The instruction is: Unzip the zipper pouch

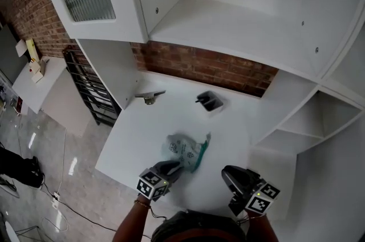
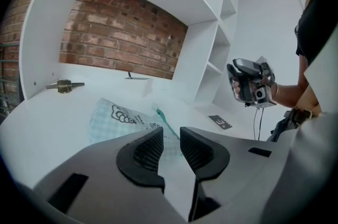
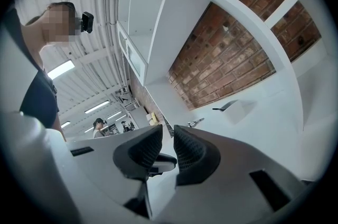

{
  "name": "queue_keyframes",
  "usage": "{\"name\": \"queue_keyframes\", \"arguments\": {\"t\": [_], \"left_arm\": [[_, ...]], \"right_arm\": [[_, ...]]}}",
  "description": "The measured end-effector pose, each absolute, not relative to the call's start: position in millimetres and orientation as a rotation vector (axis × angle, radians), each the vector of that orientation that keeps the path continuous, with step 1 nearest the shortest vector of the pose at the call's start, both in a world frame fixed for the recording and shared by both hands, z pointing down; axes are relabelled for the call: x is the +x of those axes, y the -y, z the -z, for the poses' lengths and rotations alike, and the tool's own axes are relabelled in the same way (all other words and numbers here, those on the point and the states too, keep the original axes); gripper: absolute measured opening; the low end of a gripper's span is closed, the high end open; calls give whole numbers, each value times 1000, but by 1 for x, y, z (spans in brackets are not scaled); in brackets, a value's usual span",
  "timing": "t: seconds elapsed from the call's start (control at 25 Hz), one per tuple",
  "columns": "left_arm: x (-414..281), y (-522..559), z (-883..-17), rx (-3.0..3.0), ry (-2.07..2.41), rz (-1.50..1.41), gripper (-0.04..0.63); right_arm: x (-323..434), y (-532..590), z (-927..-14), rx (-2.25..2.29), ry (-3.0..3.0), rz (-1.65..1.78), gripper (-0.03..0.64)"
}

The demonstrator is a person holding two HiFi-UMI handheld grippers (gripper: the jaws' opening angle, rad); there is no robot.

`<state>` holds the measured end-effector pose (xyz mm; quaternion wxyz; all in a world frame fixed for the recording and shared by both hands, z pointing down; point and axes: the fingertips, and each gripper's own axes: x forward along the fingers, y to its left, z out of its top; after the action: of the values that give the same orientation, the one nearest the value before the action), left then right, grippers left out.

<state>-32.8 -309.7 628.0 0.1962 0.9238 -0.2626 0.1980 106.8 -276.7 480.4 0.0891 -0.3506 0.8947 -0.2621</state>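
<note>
The zipper pouch [image 1: 181, 148] lies flat on the white desk [image 1: 142, 132], near the front edge and just before the person. It is a pale checked pouch with a printed figure, and its green zipper [image 1: 201, 155] runs along the side that faces the right hand. I judge that it lies there because both hands reach this place easily. The zipper looks closed, so the unzipping is not yet begun; where the pull tab sits I cannot tell, it is too small.

The left tongs [image 2: 171, 148] hang low at the near edge of the pouch and point down toward it; their jaws stand a little apart, with only a narrow gap, and nothing is between them. The fabric lies just beyond the tips; whether they touch it I cannot tell. I think this hand is meant to pinch the end of the pouch and keep it steady, because the other hand needs this for pulling.

The right tongs [image 1: 228, 172] are held beside the pouch, apart from it, above the desk and pointing about level. Their jaws also leave only a narrow gap and grip nothing; it seems they are kept ready for the zipper side.

Farther back, well apart from the pouch, lie a key [image 1: 149, 97] and a small white tray [image 1: 212, 105] with a dark tool in it; there they do not disturb the work.
</note>
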Motion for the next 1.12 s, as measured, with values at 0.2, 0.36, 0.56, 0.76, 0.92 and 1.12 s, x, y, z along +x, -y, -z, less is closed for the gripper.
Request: {"name": "queue_keyframes", "arguments": {"t": [0.2, 0.36, 0.56, 0.76, 0.92, 1.12], "left_arm": [[-42, 296, -619, 2589, 791, -518, 72], [-52, 285, -599, 2646, 916, -494, 72], [-61, 261, -577, 2681, 999, -471, 66], [-75, 239, -552, 2690, 1132, -407, 27], [-91, 221, -534, 2684, 1230, -368, 9], [-109, 201, -524, 2666, 1295, -331, 6]], "right_arm": [[103, 270, -475, -1041, -2671, 754, 63], [96, 262, -473, -1050, -2690, 726, 60], [89, 249, -473, -1104, -2721, 676, 48], [89, 236, -472, -1165, -2704, 670, 25], [94, 223, -474, -1252, -2675, 668, 4], [95, 205, -479, -1350, -2674, 660, 0]]}}
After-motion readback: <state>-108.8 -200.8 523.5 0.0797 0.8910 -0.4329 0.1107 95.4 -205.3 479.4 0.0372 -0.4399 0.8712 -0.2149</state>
